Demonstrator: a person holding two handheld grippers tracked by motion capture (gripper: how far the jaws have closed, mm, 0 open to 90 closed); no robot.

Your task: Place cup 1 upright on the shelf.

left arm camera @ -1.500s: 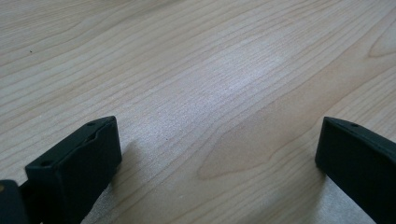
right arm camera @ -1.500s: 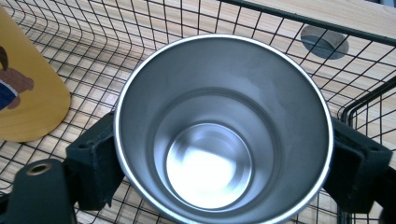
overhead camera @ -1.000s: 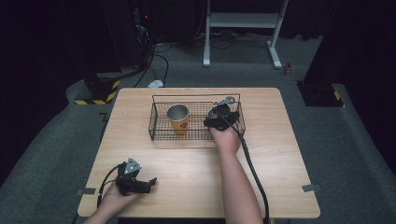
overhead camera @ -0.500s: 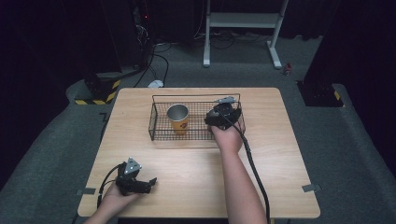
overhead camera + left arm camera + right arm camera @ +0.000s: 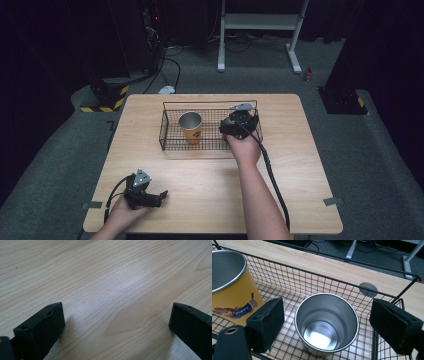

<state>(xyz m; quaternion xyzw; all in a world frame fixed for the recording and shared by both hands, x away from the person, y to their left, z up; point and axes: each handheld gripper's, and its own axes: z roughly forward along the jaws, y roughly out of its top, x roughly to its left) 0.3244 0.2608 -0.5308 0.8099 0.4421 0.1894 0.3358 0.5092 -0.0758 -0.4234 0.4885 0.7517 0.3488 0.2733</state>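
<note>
A black wire basket (image 5: pixel 165 125) stands at the back middle of the wooden table (image 5: pixel 300 165). Inside it an upright yellow cup (image 5: pixel 190 127) with a steel lining stands left of centre. My right gripper (image 5: pixel 237 122) hovers over the basket's right part. In the right gripper view it (image 5: pixel 329 323) is open, its pads either side of a plain steel cup (image 5: pixel 327 322) and apart from it; the steel cup stands upright on the basket floor (image 5: pixel 287 287), next to the yellow cup (image 5: pixel 229 287). My left gripper (image 5: pixel 147 195) rests open near the front left edge, over bare wood (image 5: pixel 116 322).
A grey cable hole (image 5: pixel 368 289) lies in the tabletop just behind the basket. Beyond the table stand a white frame (image 5: pixel 260 20), floor cables and a yellow-black striped block (image 5: pixel 105 102). The cable (image 5: pixel 272 180) from the right gripper runs along the forearm.
</note>
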